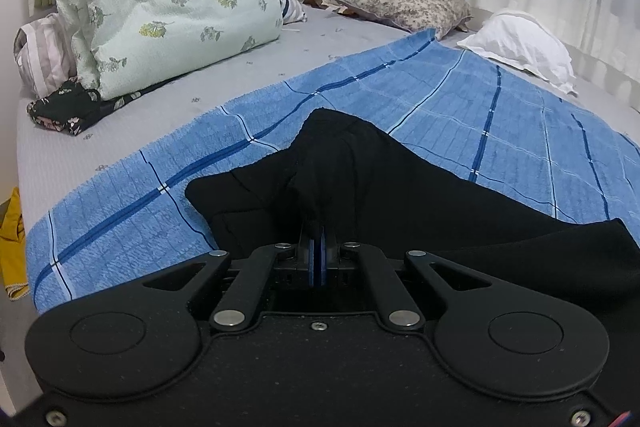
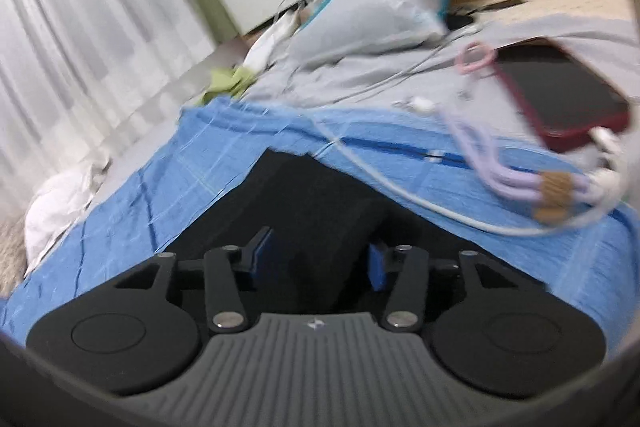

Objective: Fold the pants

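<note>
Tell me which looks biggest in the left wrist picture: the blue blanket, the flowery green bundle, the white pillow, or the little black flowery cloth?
Largest to smallest, as they look:
1. blue blanket
2. flowery green bundle
3. white pillow
4. black flowery cloth

The pillow lies farther back, so it may really be bigger than it looks.

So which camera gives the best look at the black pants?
The left wrist view. It is sharp and shows the pants spread across the blue blanket, with a bunch pinched in the shut left hand-held gripper. The right wrist view is blurred and shows only a dark corner of them.
</note>
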`<state>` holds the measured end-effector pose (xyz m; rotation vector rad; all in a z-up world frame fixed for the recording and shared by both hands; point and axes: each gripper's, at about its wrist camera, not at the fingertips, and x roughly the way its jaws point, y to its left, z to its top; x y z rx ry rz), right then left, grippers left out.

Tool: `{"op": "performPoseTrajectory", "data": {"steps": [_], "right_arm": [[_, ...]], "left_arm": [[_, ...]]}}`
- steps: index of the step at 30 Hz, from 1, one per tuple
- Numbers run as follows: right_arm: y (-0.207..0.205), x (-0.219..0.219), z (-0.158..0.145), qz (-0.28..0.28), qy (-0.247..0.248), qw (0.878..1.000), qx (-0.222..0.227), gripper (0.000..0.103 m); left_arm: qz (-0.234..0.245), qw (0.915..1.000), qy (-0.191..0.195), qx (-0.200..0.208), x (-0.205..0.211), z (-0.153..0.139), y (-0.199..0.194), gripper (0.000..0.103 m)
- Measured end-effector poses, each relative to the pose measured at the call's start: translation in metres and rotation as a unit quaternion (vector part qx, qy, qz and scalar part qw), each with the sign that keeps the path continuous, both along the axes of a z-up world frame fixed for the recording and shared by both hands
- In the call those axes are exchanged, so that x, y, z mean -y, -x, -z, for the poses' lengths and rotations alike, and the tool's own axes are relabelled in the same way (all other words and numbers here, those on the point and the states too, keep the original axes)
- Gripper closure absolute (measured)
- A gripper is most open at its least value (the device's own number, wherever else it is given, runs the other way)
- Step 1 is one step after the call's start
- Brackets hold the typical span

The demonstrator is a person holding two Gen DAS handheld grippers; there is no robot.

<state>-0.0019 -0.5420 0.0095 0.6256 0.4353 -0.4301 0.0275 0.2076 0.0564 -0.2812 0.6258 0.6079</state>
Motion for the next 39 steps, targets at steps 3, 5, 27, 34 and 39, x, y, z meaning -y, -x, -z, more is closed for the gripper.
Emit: {"op": "performPoseTrajectory", "data": {"steps": [3,5,27,34,39], "right_arm": [[-0.012,-0.003,-0.008,-0.002,0.023,0.998,-0.054,0.097],[-0.005,-0.009,-0.014,-0.003,0.046,0.997,-0.059,0.1],[0.049,-0.023,-0.01,0.053,0.168,0.975,-0.132,0.097],[0.049,-0.068,-0.042,0.072,0.227,0.961,-0.142,0.026],[0.038,-0.139,-0.062,-0.016,0.241,0.966,-0.091,0.013]], "left_arm": [[-0.005,1.0,0.004,0.0,-0.002,0.001,-0.001,0.1],[-0.005,1.0,0.003,0.003,-0.002,-0.001,0.0,0.1],[0.034,0.999,-0.02,-0.022,0.009,0.005,0.007,0.099],[0.04,0.999,0.02,-0.007,-0.002,0.007,0.018,0.075],[0.052,0.9971,0.046,0.031,-0.018,-0.004,0.036,0.053]]}}
